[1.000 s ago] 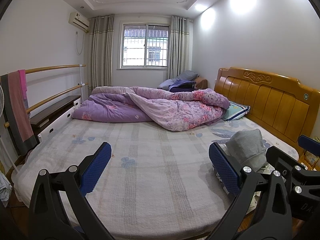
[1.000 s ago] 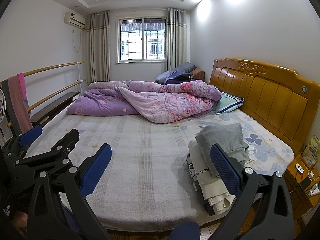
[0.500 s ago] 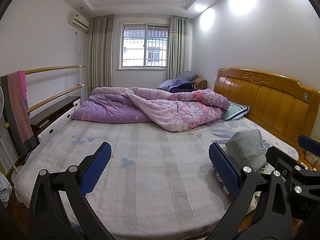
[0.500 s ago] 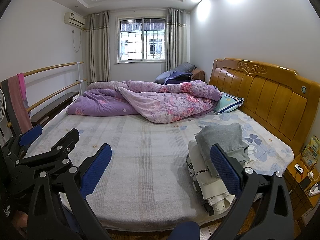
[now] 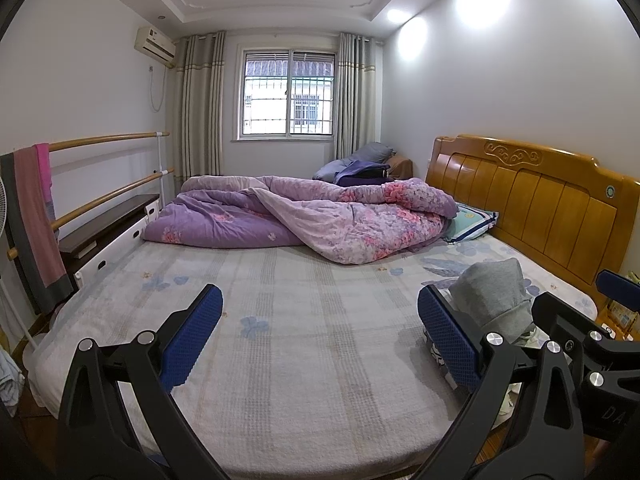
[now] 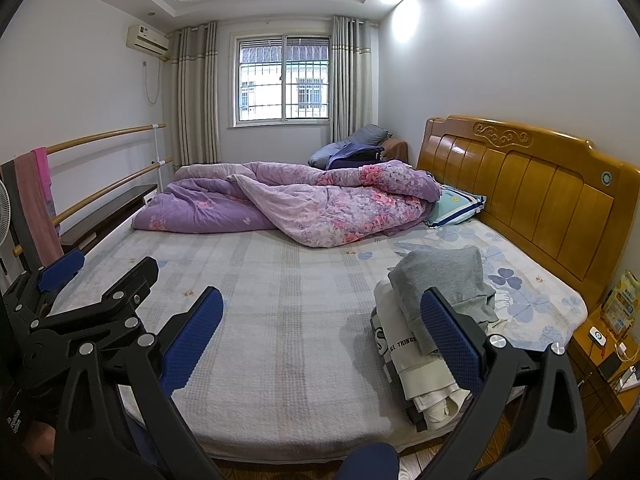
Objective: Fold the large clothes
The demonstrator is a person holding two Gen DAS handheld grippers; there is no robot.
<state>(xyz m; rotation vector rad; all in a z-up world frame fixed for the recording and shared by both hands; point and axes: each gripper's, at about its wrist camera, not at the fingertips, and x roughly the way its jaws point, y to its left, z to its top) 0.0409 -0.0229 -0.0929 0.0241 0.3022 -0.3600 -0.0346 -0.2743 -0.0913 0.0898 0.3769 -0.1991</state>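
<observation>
Left gripper (image 5: 320, 336) and right gripper (image 6: 322, 338) spread wide, empty, bed (image 6: 280, 320) middle bare, seemingly folded clothes stack (image 6: 424, 320) at right edge.

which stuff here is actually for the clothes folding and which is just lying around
For the job:
- clothes pile, grey garment on top, near the headboard side of the bed
- bed sheet as folding surface
- left gripper and right gripper, both open and empty

Lying about:
- purple quilt
- pillow
- towel on rail
</observation>
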